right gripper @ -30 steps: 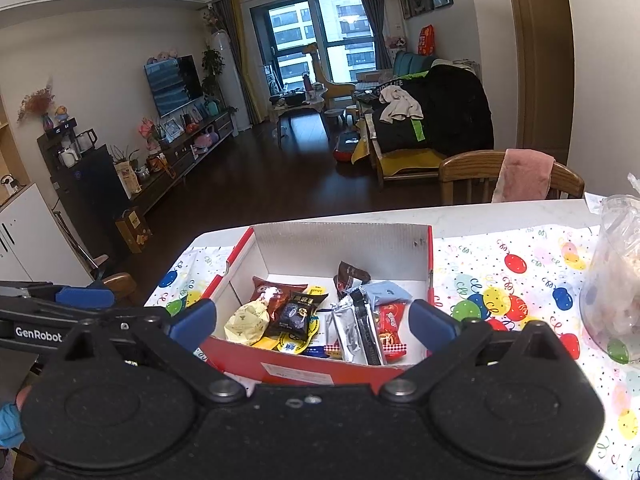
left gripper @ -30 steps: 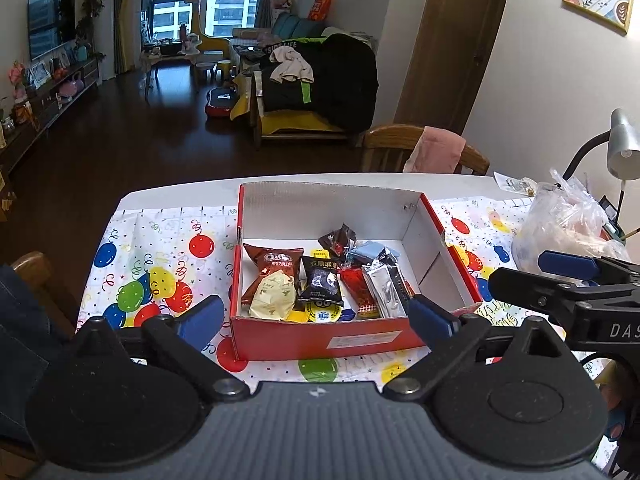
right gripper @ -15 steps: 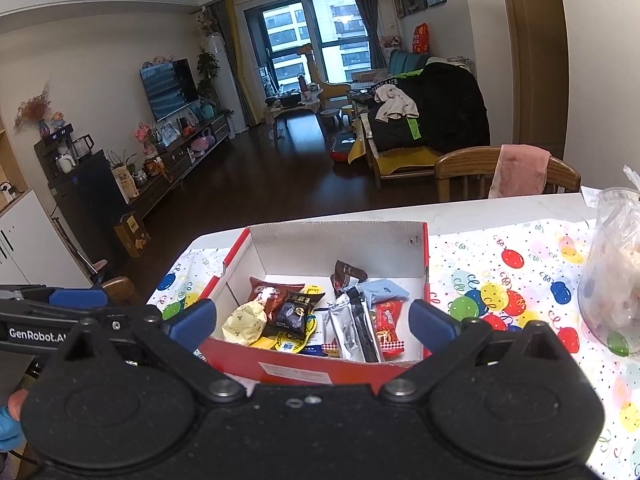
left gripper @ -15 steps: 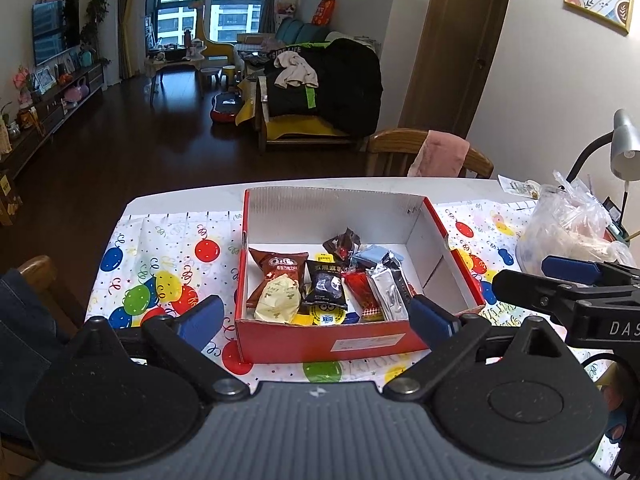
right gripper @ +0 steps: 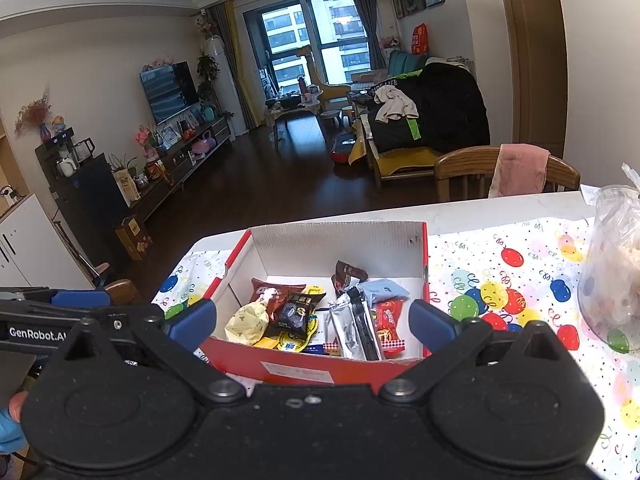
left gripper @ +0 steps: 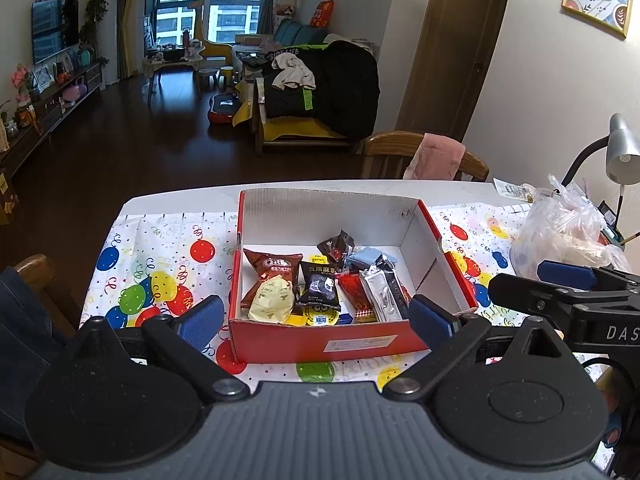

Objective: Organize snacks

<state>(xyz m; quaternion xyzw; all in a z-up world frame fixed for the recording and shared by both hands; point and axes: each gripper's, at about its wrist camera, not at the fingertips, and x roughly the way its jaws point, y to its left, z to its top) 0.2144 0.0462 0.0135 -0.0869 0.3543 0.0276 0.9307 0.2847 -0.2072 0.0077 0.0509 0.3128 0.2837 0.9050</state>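
A red cardboard box with a white inside stands on the balloon-print tablecloth. Several wrapped snacks lie in it: a brown packet, a pale yellow one, a black one, a red one and a silver one. My left gripper hovers open just in front of the box, its blue pads wide apart and nothing between them. My right gripper is also open and empty, on the box's near right side.
A clear plastic bag sits on the table to the right. A grey desk lamp stands behind it. A wooden chair with a pink cloth is at the table's far edge. A chair and someone's trouser leg are at the left.
Both grippers have drawn back and risen a little, so the box looks slightly farther away. Both stay open; the snacks have not moved.
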